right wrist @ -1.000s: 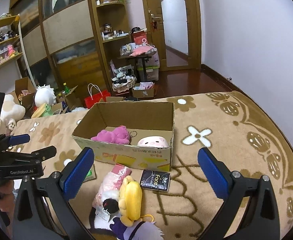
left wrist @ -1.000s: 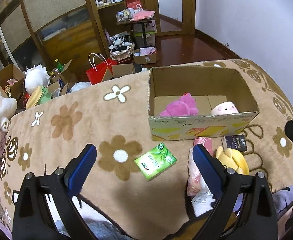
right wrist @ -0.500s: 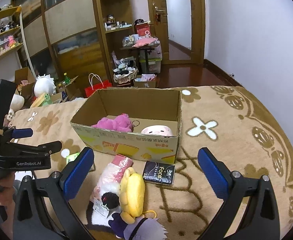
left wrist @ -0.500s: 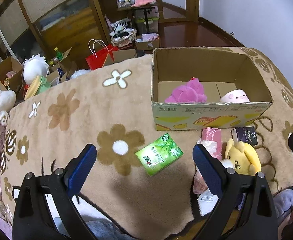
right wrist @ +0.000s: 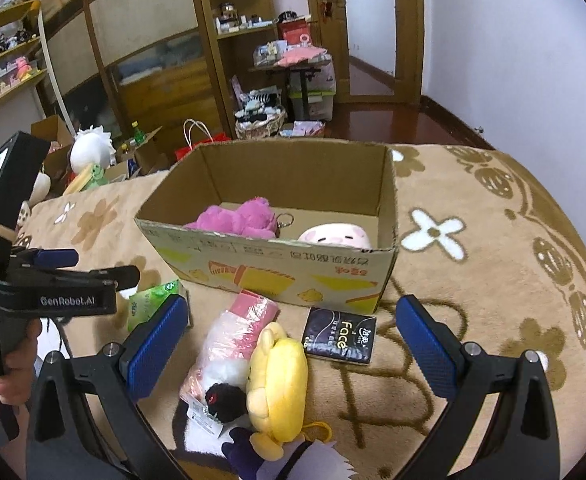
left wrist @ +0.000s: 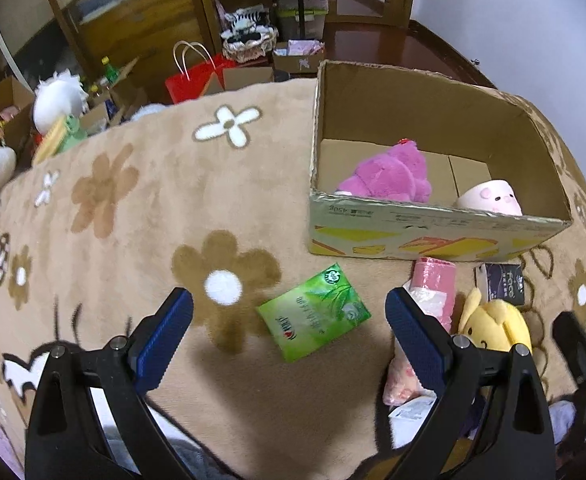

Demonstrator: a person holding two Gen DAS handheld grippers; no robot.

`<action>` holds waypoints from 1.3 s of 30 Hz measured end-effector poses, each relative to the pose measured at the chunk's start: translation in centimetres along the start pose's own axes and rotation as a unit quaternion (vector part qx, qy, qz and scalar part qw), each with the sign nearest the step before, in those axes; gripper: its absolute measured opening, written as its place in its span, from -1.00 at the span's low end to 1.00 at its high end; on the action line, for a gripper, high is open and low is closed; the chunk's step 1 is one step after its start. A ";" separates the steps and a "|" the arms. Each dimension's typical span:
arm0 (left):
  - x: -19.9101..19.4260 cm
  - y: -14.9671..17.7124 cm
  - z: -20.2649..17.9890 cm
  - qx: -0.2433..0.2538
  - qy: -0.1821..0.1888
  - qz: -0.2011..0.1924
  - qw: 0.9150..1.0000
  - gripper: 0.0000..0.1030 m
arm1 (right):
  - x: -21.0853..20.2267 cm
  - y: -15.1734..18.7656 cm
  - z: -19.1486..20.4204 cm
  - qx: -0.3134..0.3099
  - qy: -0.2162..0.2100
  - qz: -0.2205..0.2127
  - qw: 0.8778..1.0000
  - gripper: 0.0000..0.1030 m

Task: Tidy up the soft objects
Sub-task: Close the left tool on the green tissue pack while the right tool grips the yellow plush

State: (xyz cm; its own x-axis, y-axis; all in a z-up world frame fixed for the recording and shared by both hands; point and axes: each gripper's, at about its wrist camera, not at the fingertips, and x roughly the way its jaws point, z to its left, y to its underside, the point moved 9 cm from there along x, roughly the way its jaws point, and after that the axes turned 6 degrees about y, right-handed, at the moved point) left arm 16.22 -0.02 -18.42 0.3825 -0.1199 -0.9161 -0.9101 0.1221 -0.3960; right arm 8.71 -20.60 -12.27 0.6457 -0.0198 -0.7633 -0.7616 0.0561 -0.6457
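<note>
An open cardboard box point(left wrist: 425, 236) point(right wrist: 277, 276) on the flowered blanket holds a magenta plush point(left wrist: 393, 178) point(right wrist: 237, 220) and a pink pig plush point(left wrist: 491, 200) point(right wrist: 335, 236). In front of it lie a green tissue pack point(left wrist: 313, 316) point(right wrist: 151, 300), a pink plastic pack point(left wrist: 433, 292) point(right wrist: 233, 340), a yellow plush point(left wrist: 497, 328) point(right wrist: 279, 388) and a black tissue pack point(left wrist: 505, 284) point(right wrist: 339, 340). My left gripper point(left wrist: 289, 344) point(right wrist: 73, 276) is open above the green pack. My right gripper point(right wrist: 293, 352) is open above the yellow plush.
A black-and-white plush point(right wrist: 221, 404) and a purple-white one point(right wrist: 293, 460) lie at the near edge. Beyond the blanket point(left wrist: 133, 208) are a red bag point(left wrist: 197, 80), boxes, a white plush point(left wrist: 59, 100) and shelves point(right wrist: 253, 28).
Both grippers have moved forward and down toward the items in front of the box. Both stay open and empty.
</note>
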 end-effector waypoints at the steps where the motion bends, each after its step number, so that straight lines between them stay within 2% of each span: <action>1: 0.3 0.0 0.0 -0.004 0.003 0.003 1.000 0.86 | 0.4 0.1 0.1 -0.002 0.000 0.004 1.000 1.00; 16: 5.0 0.5 0.6 -0.024 -0.001 0.051 0.998 0.86 | 4.1 2.9 0.6 0.001 -0.009 0.088 0.996 1.00; 22: 6.3 0.9 0.1 -0.017 0.000 0.067 0.998 0.86 | 4.9 4.4 0.7 0.006 -0.018 0.129 0.991 0.69; 31: 8.2 1.5 0.4 -0.017 -0.003 0.095 0.995 0.86 | 6.2 5.8 1.2 0.002 -0.015 0.163 0.986 0.67; 34: 8.6 1.8 0.3 -0.019 0.001 0.104 0.994 0.80 | 6.2 6.1 1.2 -0.003 -0.015 0.171 0.985 0.42; 35: 8.7 1.9 0.3 -0.022 0.008 0.108 0.994 0.66 | 6.3 6.3 1.3 -0.005 -0.017 0.176 0.984 0.25; 36: 8.8 2.1 0.2 -0.028 0.015 0.115 0.993 0.65 | 6.3 6.6 1.4 -0.010 -0.019 0.183 0.983 0.14; 37: 8.9 2.1 0.4 -0.029 0.017 0.116 0.993 0.65 | 6.4 6.8 1.5 -0.015 -0.019 0.189 0.982 -0.09; 38: 8.9 2.2 0.4 -0.030 0.017 0.117 0.993 0.64 | 6.5 7.0 1.8 -0.018 -0.023 0.195 0.980 -0.18; 39: 8.9 2.2 0.5 -0.029 0.017 0.116 0.993 0.63 | 6.5 7.2 1.9 -0.020 -0.027 0.196 0.980 -0.18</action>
State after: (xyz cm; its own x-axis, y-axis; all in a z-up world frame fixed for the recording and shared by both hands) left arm 17.71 -0.37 -27.42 0.1565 -0.1287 -0.9793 -0.9812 0.0929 -0.1690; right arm 7.59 -18.42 -21.84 0.3035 0.0479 -0.9516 -0.9528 0.0104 -0.3034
